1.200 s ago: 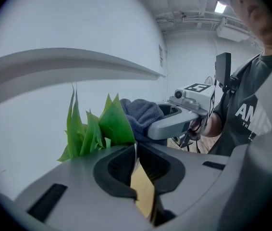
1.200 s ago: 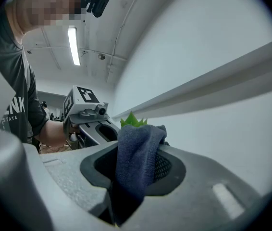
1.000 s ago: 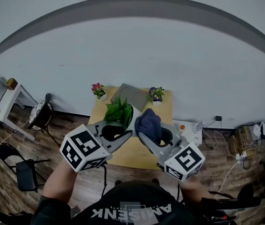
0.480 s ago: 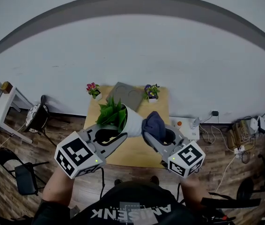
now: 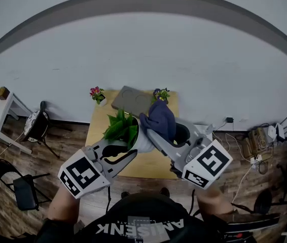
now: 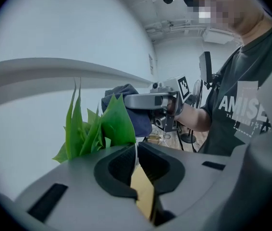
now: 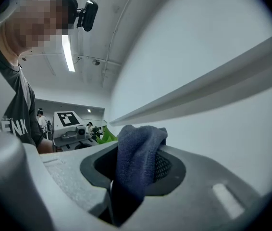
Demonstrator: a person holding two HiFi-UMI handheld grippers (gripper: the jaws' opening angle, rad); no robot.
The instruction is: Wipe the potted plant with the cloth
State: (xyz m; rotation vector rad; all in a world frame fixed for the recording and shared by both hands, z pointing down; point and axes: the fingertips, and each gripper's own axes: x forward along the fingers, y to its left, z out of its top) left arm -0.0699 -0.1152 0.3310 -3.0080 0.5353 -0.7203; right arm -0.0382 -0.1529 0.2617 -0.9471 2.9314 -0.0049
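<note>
A green-leaved plant [image 5: 120, 128] in a white pot [image 5: 142, 138] is held off the table, tilted with its leaves to the left. My left gripper [image 5: 133, 146] is shut on the pot's thin white rim [image 6: 136, 153], and the leaves [image 6: 100, 129] rise just past its jaws. My right gripper [image 5: 152, 134] is shut on a dark blue cloth [image 5: 159, 118], which bunches out between the jaws [image 7: 138, 153]. The cloth sits against the pot's upper right side, close to the leaves. In the left gripper view the cloth [image 6: 126, 97] shows behind the leaves.
Below lies a wooden table [image 5: 99, 128] with two small flower pots [image 5: 97, 94] [image 5: 158, 93] and a grey tray [image 5: 131, 99] at its far edge. A black chair [image 5: 24, 189] stands on the floor at left, cables and a power strip [image 5: 227, 121] at right.
My right gripper has lifted the cloth up along the pot, from its lower side to its upper right by the leaves. The left gripper has kept the pot nearly still.
</note>
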